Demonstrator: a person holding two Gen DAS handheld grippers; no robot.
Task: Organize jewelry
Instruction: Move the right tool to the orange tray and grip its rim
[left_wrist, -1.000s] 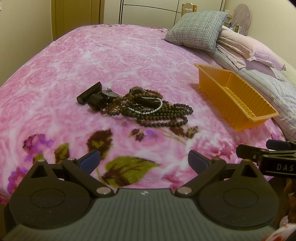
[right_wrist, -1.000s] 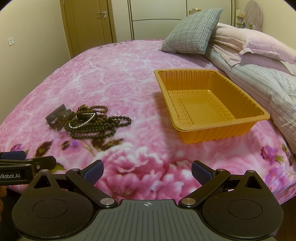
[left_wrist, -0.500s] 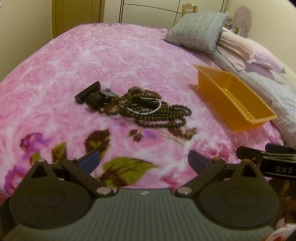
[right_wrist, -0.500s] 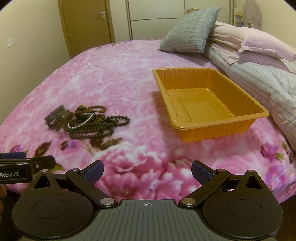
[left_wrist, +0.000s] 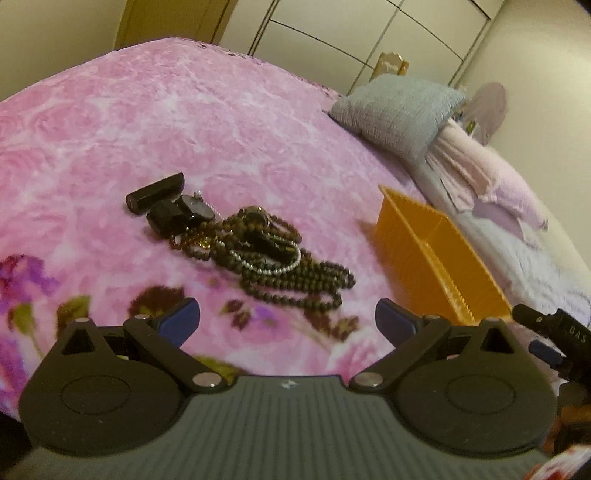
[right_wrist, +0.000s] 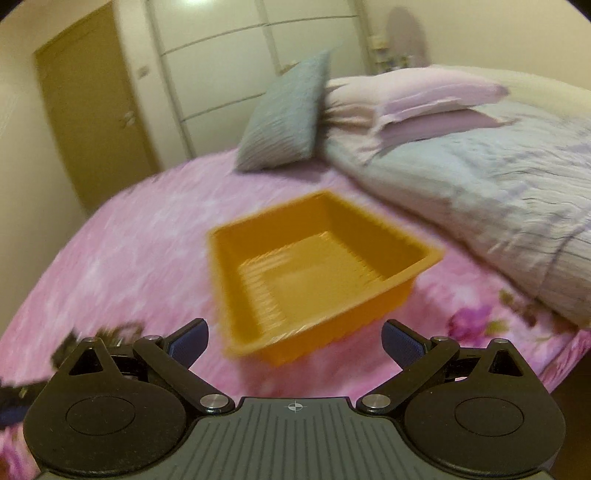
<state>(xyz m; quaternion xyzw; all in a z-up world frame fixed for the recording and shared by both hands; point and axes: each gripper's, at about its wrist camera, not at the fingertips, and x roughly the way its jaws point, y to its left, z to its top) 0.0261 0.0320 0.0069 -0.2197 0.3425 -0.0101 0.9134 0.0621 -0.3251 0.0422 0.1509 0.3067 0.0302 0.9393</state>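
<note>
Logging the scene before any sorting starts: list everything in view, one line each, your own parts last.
bead strands: tangled pile, dark brown plus one white, on the blanket
watches: apparently two, black, in the pile
black case: one, at the pile's far end
tray: one, orange, nothing visible inside, right of the pile
blanket: one, pink floral
pillows: one grey, pink ones behind
left gripper: open, nothing held
right gripper: open, nothing held
</note>
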